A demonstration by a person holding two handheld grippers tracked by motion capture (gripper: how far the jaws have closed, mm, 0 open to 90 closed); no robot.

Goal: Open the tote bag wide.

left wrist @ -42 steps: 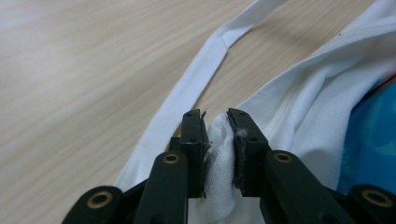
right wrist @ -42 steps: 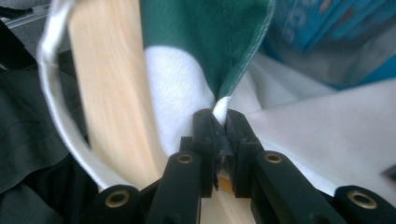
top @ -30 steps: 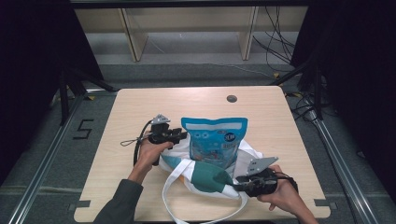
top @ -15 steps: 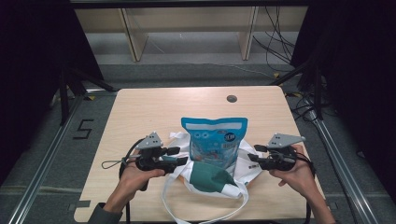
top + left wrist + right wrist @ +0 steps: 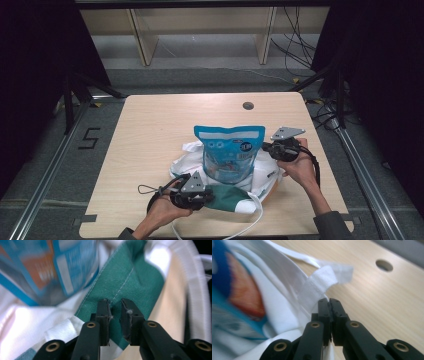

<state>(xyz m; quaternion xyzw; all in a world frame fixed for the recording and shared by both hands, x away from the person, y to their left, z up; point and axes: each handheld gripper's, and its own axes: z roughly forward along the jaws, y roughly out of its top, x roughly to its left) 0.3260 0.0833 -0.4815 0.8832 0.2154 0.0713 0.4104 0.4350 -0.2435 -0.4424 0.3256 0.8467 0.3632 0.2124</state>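
Right tool [image 5: 270, 148] is clenching the white bag [image 5: 192, 159] at its strap, jaws having just been closing there; left tool [image 5: 206, 196] is closing around the green hem [image 5: 130, 282], a small gap showing between its pads. Bag is lying near the desk [image 5: 150, 130] front edge, with the blue pouch [image 5: 230, 152] standing half inside its mouth. Pulling the fabric up over it seems left.

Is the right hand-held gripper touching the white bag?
Touching. The right gripper view shows the right hand-held gripper with its jaws pinched shut on the white bag's edge.
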